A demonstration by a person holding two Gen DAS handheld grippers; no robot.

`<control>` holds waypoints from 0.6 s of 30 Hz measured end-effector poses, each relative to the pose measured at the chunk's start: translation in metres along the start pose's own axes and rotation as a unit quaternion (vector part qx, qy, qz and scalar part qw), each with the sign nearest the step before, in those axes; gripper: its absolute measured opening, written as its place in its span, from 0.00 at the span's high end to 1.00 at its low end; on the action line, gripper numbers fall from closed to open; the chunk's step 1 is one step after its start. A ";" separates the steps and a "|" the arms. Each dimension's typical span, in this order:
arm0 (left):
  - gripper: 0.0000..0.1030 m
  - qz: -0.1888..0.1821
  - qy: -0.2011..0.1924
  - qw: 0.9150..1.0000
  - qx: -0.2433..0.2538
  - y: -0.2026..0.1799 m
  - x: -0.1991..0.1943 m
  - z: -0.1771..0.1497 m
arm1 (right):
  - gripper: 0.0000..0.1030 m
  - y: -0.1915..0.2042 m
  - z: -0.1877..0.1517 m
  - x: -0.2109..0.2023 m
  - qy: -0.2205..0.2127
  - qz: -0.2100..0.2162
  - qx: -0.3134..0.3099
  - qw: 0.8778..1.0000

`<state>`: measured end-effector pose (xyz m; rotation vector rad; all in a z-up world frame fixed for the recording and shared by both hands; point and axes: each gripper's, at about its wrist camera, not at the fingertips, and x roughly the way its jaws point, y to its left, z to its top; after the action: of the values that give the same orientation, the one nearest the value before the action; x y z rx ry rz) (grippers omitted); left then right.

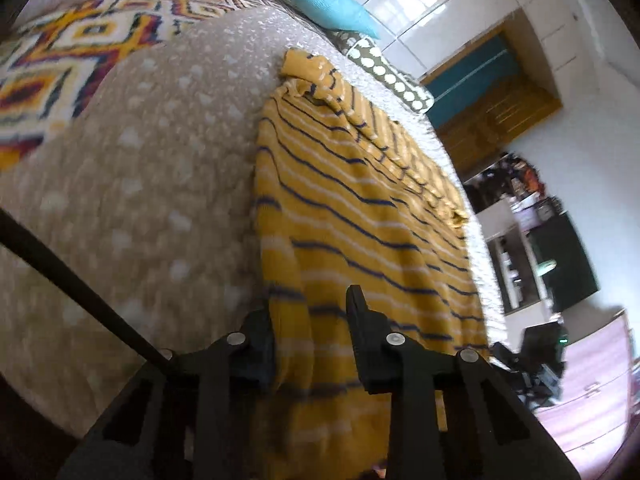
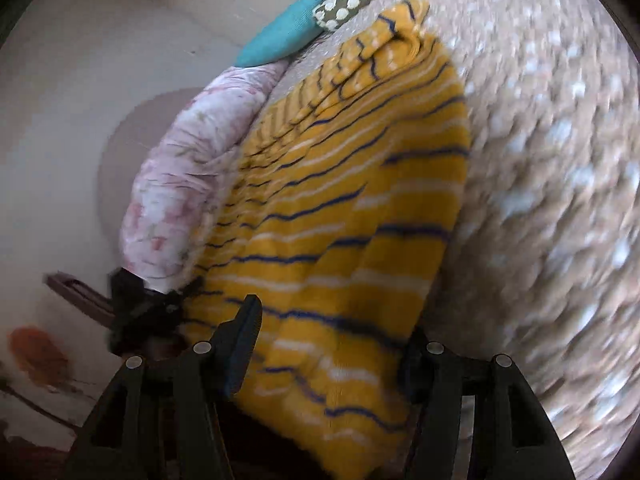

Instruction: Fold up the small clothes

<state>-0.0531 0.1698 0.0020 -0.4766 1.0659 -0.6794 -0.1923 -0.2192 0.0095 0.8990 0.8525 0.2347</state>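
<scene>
A yellow knit sweater with navy and white stripes lies stretched along the bed; it also fills the middle of the right wrist view. My left gripper has the sweater's near hem bunched between its two black fingers. My right gripper has the other near hem corner between its fingers, which stand wide apart around the thick cloth. The near hem is lifted off the bed in both views. The far end with the collar lies rumpled near the pillows.
The bed has a beige bedspread with white spots. A bright patterned blanket, a floral duvet, a turquoise pillow and a dotted pillow lie at its head. The bed edge and room furniture are to the right.
</scene>
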 end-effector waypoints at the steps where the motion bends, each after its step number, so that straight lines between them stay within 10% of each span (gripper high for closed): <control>1: 0.73 -0.008 0.000 1.000 -0.003 0.001 -0.004 -0.005 | 0.39 0.000 -0.005 0.002 0.007 0.014 0.005 1.000; 13: 0.70 -0.008 0.011 1.000 0.000 -0.013 -0.004 -0.039 | 0.51 -0.001 -0.048 -0.001 0.023 0.020 0.021 0.999; 16: 0.70 0.030 0.018 0.999 0.018 -0.027 0.002 -0.035 | 0.64 0.001 -0.046 0.005 0.024 0.001 0.019 1.000; 18: 0.91 0.090 0.018 0.994 0.053 -0.041 0.004 -0.033 | 0.72 0.001 -0.045 0.003 0.024 -0.009 0.014 1.000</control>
<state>-0.0932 0.1371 0.0131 -0.2726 1.0858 -0.5829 -0.2239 -0.1905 -0.0064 0.9150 0.9096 0.2302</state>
